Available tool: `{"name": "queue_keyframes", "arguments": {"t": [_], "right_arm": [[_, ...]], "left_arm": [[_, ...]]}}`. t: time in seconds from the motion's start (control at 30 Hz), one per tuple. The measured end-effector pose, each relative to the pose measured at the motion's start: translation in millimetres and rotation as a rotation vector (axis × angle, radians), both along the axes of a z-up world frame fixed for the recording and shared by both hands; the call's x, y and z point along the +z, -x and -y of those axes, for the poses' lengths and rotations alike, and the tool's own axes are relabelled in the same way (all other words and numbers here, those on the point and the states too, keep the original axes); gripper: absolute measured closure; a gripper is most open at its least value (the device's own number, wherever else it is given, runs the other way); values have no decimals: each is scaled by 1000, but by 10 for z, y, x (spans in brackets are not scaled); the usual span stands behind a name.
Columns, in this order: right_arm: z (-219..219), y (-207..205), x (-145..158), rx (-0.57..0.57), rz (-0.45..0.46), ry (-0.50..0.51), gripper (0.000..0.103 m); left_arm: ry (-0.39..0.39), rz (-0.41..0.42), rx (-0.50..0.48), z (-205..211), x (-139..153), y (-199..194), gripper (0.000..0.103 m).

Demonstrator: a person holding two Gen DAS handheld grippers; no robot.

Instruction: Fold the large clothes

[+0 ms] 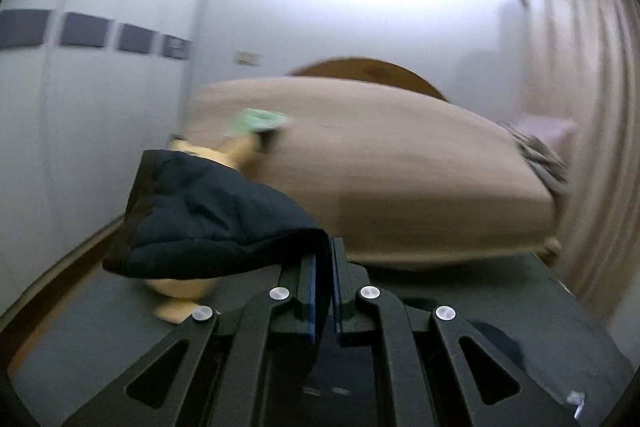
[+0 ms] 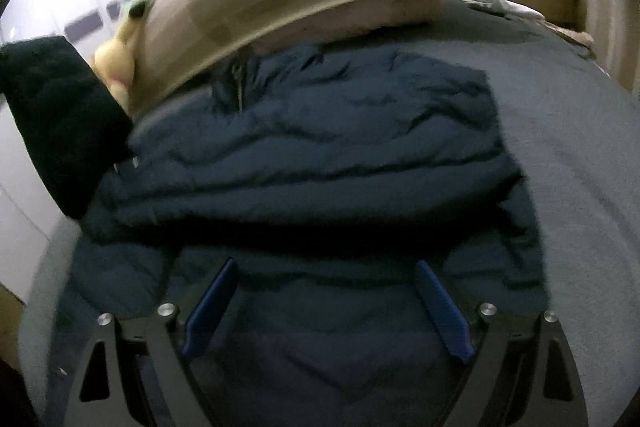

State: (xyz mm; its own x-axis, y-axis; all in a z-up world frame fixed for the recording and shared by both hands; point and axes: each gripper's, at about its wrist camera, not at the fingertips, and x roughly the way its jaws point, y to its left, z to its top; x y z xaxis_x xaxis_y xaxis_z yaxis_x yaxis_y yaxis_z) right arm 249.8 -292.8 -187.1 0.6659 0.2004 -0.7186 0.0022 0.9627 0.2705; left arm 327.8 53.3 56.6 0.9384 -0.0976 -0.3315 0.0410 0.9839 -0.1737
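A dark navy padded jacket (image 2: 320,155) lies spread on a grey cloth surface (image 2: 580,167), with a zip near its collar at the far end. My right gripper (image 2: 325,263) hovers over the jacket's near part, open, with nothing between its blue pads (image 2: 208,307). My left gripper (image 1: 326,255) is shut on a fold of the jacket's sleeve (image 1: 208,215). The sleeve sticks out to the left in the air and ends in a black cuff. In the right wrist view that raised sleeve (image 2: 60,123) shows as a dark shape at the left edge.
A bed with a tan cover (image 1: 400,167) and a wooden headboard stands just beyond the grey surface. A yellow plush toy (image 2: 118,63) leans at the bed's left corner. White wardrobe doors (image 1: 100,107) fill the left side. A curtain (image 1: 580,107) hangs at the right, with crumpled grey fabric (image 1: 540,155) on the bed near it.
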Motion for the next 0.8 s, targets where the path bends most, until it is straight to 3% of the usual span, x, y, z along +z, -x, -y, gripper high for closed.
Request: {"name": "queue_keyframes", "arguments": {"t": [0.13, 0.33, 0.4, 0.47, 0.5, 0.57, 0.63, 0.8], "right_arm": [[280, 200, 245, -41, 50, -82, 11], [730, 434, 441, -106, 66, -147, 11], [883, 502, 456, -133, 63, -163, 11], [980, 535, 455, -150, 59, -171, 11], [1029, 556, 457, -162, 60, -171, 11], [1089, 546, 449, -172, 55, -172, 11], [1129, 549, 438, -180, 49, -181, 11], [1012, 515, 522, -159, 58, -166, 11]], "left_arm": [[0, -57, -109, 654, -218, -22, 97], [-81, -208, -203, 1536, -875, -138, 96], [-119, -330, -269, 1755, -1179, -257, 85], [-130, -399, -314, 1858, -1336, -258, 45], [-134, -429, -337, 1884, -1406, -255, 39], [-137, -446, -379, 1890, -1457, -151, 31], [-130, -456, -414, 1862, -1415, -40, 29], [9, -421, -446, 1334, -1095, 96, 25]]}}
